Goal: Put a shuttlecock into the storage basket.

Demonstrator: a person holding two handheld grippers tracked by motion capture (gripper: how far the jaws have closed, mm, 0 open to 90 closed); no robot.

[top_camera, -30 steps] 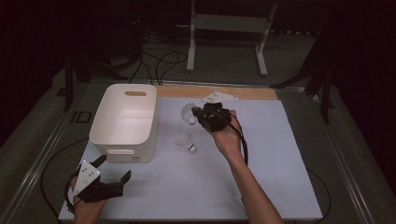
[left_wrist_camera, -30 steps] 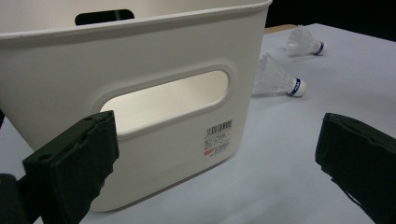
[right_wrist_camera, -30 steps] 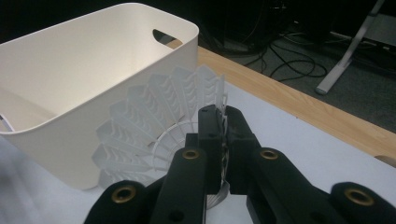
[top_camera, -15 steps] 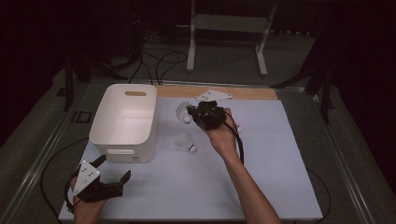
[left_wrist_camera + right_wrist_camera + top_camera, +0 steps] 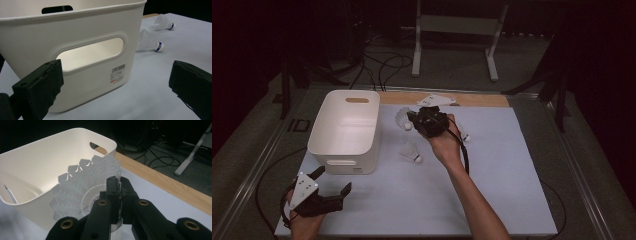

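Shuttlecock (image 5: 82, 192) sat clamped in the right tongs (image 5: 119, 192) just short of the white bin (image 5: 343, 131), mid-carry by my read, next needing travel over the rim then release; left tongs (image 5: 333, 183) gaped apart, idle on desk (image 5: 502, 190).

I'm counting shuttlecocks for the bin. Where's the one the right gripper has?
In the high view the shuttlecock is clamped in the right gripper, held just right of the white bin, above the table's far middle; another shuttlecock lies nearer the person.
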